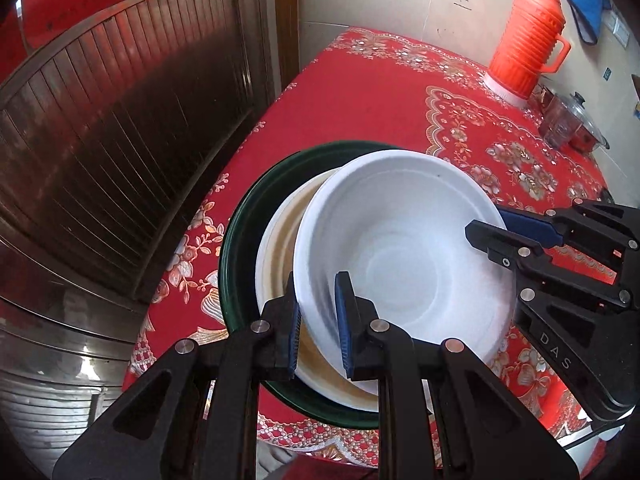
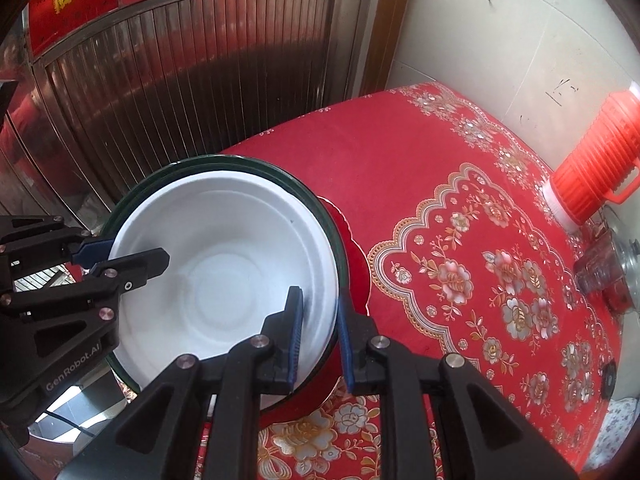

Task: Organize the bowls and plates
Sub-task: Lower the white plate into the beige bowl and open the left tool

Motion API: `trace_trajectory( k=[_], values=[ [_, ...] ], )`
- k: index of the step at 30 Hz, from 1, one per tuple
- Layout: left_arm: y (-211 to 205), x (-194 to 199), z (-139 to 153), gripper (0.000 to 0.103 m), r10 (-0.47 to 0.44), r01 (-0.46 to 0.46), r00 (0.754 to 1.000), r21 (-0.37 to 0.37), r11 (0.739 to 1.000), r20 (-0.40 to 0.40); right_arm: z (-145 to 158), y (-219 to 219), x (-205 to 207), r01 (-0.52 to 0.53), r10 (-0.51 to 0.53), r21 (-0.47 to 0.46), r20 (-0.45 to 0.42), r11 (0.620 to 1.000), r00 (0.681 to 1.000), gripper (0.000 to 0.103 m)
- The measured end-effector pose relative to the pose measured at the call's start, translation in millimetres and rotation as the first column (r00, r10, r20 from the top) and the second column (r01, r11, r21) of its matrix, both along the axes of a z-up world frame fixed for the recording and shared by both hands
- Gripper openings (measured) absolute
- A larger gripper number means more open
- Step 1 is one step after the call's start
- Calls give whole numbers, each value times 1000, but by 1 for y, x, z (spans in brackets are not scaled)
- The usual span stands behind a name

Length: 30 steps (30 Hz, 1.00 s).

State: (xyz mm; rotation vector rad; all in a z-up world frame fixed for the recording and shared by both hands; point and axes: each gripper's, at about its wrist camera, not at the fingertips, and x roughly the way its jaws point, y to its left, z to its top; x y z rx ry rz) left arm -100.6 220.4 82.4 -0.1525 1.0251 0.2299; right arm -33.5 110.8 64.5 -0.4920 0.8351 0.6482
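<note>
A white bowl (image 1: 400, 248) sits tilted in a stack: under it a white bowl with a tan inside (image 1: 280, 232), under that a dark green plate (image 1: 240, 236). My left gripper (image 1: 318, 320) straddles the white bowl's near rim, one pad inside and one outside, with a small gap showing. My right gripper (image 2: 318, 324) straddles the opposite rim of the same white bowl (image 2: 224, 264) in the same way. The green plate (image 2: 280, 176) rings it. Each gripper shows in the other's view, the right one (image 1: 492, 228) and the left one (image 2: 120, 252).
The stack rests on a table with a red flowered cloth (image 2: 460, 200), near its left edge. An orange thermos jug (image 1: 524, 40) and a glass-lidded pot (image 1: 572, 124) stand at the back right. A ribbed metal door (image 1: 120, 140) is to the left.
</note>
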Motion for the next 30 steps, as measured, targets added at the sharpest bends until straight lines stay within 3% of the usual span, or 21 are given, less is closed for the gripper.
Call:
trace_trajectory(
  k=[6,17,20,25,28,30],
  values=[
    [-4,-2,-1,16,7,-9,999,47,999,32,1,-2,-2,4,-4,14,6,1000,1000,17],
    [0,-6,1,17,36,-40,996,45,998,80,6,-6,-3,22,-24,58,40,998,999,21],
    [-1,-7,1,24,35,-39,996,47,998,87,6,-6,-3,26,-28,58,40,998,999,21],
    [-2,-11,7,24,49,-57,991,57,997,123,8,-10,-4,38,-43,85,56,996,997,22],
    [-2,-13,11,39,51,-58,988,42,997,146,9,-12,-7,44,-51,100,64,994,997,26],
    [-3,-15,13,40,56,-63,986,39,997,157,11,-14,-9,46,-54,113,69,993,996,28]
  ],
)
